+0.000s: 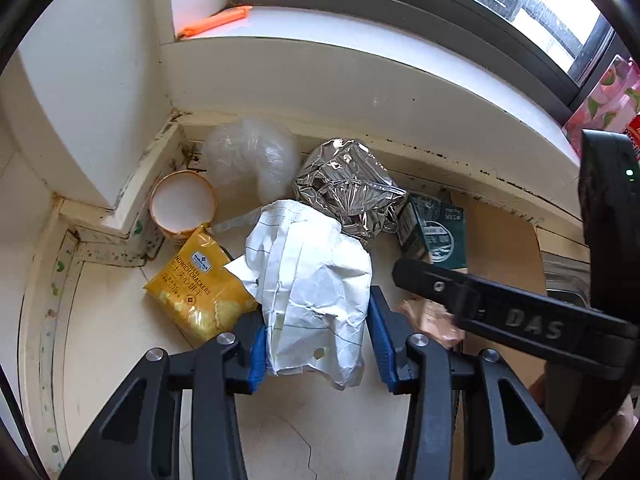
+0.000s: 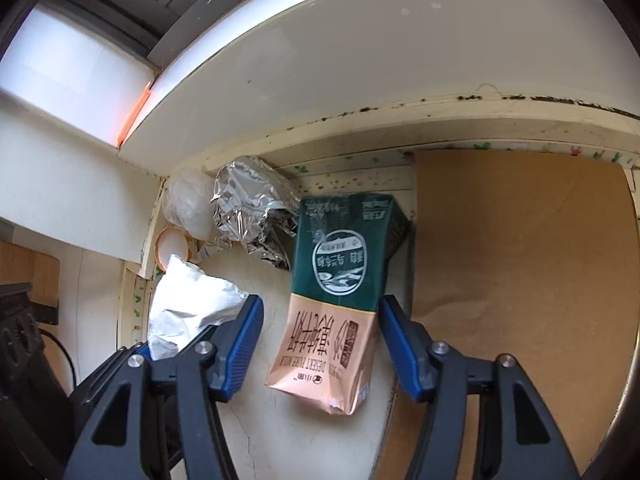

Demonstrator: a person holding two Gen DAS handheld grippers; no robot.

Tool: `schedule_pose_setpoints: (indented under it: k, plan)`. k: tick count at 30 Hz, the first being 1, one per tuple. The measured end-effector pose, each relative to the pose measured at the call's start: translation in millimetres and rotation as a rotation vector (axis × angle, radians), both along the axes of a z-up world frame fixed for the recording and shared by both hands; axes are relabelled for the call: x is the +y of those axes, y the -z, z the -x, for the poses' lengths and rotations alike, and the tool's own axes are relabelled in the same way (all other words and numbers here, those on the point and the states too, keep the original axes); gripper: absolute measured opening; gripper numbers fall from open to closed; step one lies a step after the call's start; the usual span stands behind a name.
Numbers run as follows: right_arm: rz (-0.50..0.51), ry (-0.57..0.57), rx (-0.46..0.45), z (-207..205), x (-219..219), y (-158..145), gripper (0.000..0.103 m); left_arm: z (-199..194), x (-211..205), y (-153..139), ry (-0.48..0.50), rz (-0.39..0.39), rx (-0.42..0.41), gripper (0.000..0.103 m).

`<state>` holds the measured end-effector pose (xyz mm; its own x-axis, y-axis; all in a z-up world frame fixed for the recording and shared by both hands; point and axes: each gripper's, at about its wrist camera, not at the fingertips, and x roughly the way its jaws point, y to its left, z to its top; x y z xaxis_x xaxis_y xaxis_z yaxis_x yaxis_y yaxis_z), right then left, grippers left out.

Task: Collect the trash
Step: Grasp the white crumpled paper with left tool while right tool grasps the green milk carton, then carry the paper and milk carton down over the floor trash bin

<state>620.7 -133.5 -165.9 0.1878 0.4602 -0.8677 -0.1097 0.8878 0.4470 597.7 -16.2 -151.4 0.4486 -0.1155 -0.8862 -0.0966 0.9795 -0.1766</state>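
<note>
Trash lies in a corner under a window sill. My left gripper (image 1: 318,334) is open around a crumpled white paper (image 1: 316,280), one blue pad on each side. My right gripper (image 2: 320,340) is open around a green and pink milk carton (image 2: 336,292), which lies flat between its pads. The carton also shows in the left wrist view (image 1: 436,232), partly behind the right gripper's black arm (image 1: 500,312). The paper shows in the right wrist view (image 2: 188,308). A yellow cracker packet (image 1: 200,284), crumpled foil (image 1: 348,184), a clear plastic wad (image 1: 252,156) and a paper cup (image 1: 182,202) lie nearby.
A brown cardboard sheet (image 2: 520,260) lies to the right of the carton. The white wall and sill (image 1: 320,76) close off the back and left. An orange strip (image 1: 216,20) lies on the sill. Pink packaging (image 1: 608,100) stands at the far right.
</note>
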Motion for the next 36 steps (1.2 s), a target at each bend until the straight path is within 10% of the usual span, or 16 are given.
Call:
schedule_pose_setpoints:
  k: [19,36]
  plan:
    - [-0.093,0.003,-0.051,77,-33,-49,0.04,86,4,-68,0.014,0.043,-0.047,0.042]
    - [-0.214,0.063,-0.146,303,-32,-142,0.04,307,19,-144,0.16,0.1,-0.155,0.042]
